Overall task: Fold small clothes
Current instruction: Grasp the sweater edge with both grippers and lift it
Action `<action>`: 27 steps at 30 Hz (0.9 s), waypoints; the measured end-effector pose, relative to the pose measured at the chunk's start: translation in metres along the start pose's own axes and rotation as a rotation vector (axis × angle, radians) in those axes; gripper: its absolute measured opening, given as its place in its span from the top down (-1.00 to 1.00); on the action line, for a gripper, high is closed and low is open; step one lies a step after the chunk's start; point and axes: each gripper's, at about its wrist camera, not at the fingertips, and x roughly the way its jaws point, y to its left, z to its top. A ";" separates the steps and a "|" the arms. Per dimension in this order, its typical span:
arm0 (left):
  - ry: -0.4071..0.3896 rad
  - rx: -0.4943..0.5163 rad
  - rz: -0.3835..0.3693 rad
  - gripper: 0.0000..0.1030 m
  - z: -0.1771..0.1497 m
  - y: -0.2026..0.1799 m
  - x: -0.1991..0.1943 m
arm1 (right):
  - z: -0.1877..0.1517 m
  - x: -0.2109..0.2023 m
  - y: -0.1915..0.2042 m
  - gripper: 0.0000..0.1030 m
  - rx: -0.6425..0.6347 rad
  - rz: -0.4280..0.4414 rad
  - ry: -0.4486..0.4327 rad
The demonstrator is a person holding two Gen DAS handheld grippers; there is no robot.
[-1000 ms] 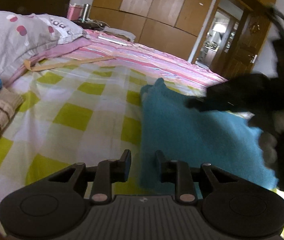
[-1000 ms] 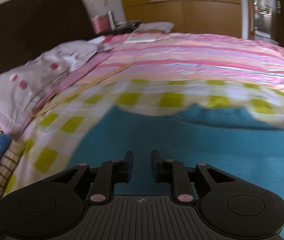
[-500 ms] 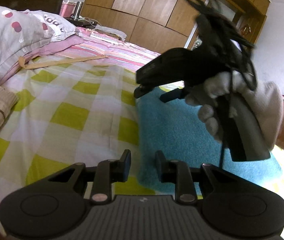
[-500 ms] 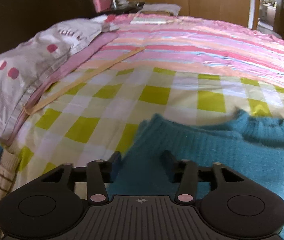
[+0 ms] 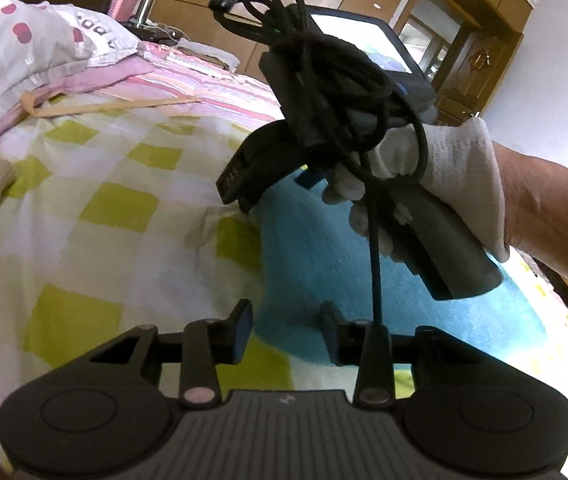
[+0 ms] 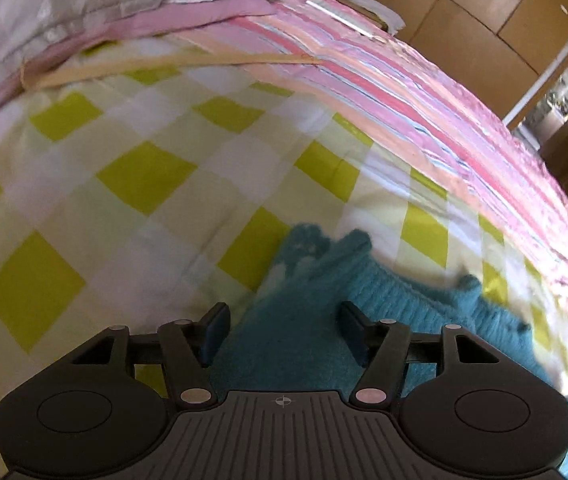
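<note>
From the left wrist view, the left gripper [image 5: 285, 330] points down at the near left edge of the fuzzy teal knitted sweater [image 5: 383, 272]; its jaws are opening, with sweater edge and bedcover showing between them and nothing pinched. Beyond it a white-gloved hand [image 5: 435, 184] tilts the right gripper's grey handle [image 5: 443, 248] down toward the sweater's far left corner. The yellow-and-white checked bedcover [image 5: 104, 216] lies bare to the left.

From the right wrist view, the right gripper [image 6: 282, 332] hovers over the sweater's corner, jaws opening wide, fabric between but unpressed. The sweater's edge runs away to the right; open bedcover lies left and ahead.
</note>
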 end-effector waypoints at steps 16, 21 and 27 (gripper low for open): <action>-0.061 -0.036 0.015 -0.40 -0.008 -0.012 0.018 | -0.009 -0.031 -0.043 0.56 0.103 0.106 -0.070; -0.084 -0.041 0.026 -0.40 -0.008 -0.036 0.023 | -0.015 -0.048 -0.063 0.59 0.149 0.149 -0.108; -0.116 -0.100 0.059 -0.37 -0.009 -0.050 0.028 | -0.024 -0.064 -0.089 0.61 0.223 0.204 -0.143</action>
